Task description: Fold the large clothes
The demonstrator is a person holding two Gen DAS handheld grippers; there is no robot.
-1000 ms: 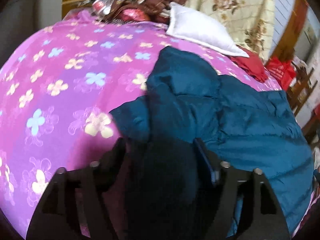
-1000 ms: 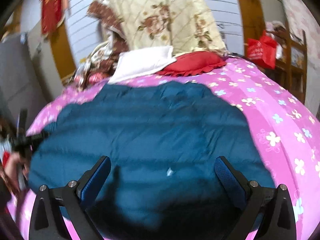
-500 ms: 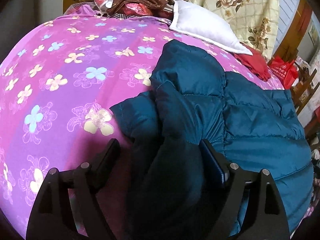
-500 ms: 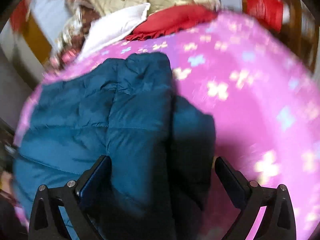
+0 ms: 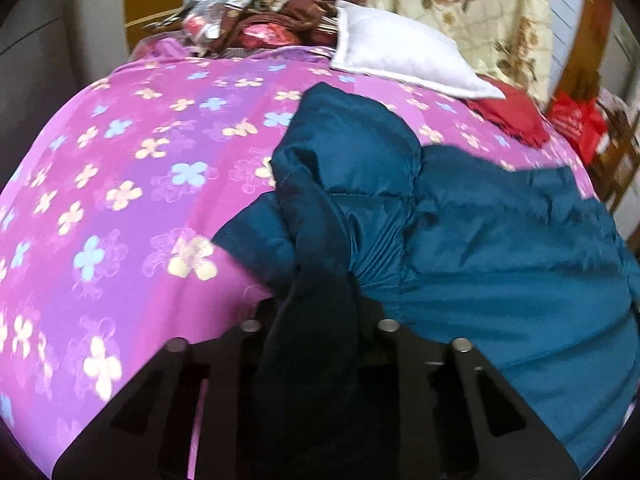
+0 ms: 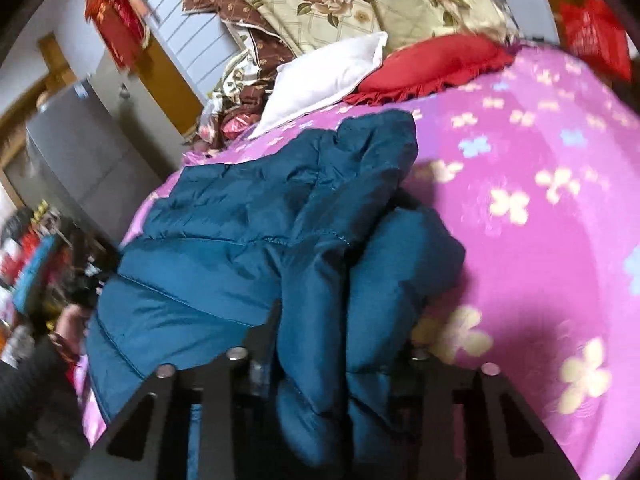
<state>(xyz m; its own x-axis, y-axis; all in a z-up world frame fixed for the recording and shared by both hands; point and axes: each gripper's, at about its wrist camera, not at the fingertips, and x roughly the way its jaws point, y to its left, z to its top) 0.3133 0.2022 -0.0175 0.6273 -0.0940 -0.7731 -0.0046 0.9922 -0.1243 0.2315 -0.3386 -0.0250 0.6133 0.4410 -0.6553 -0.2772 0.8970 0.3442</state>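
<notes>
A puffy teal jacket [image 5: 500,248] lies spread on a pink flowered bedspread [image 5: 140,200]. In the left wrist view my left gripper [image 5: 320,312] is at the jacket's left edge, its jaws closing, with a bunched dark fold of the jacket pinched between the fingers. In the right wrist view the jacket [image 6: 224,220] runs off to the left. My right gripper [image 6: 340,332] is at its right edge, jaws closing, squeezing a thick padded fold. The fabric hides both pairs of fingertips.
A white pillow [image 5: 400,56] and a red cushion [image 5: 516,116] lie at the head of the bed under a floral quilt [image 5: 460,12]. A red bag [image 5: 576,124] hangs at the right. A grey cabinet [image 6: 92,152] and a dark sleeve [image 6: 40,380] are at the left.
Both grippers' jaws came in from wide apart onto jacket folds. The right gripper swung from over the jacket's middle to its right edge. The left gripper lifted slightly with its fold.
</notes>
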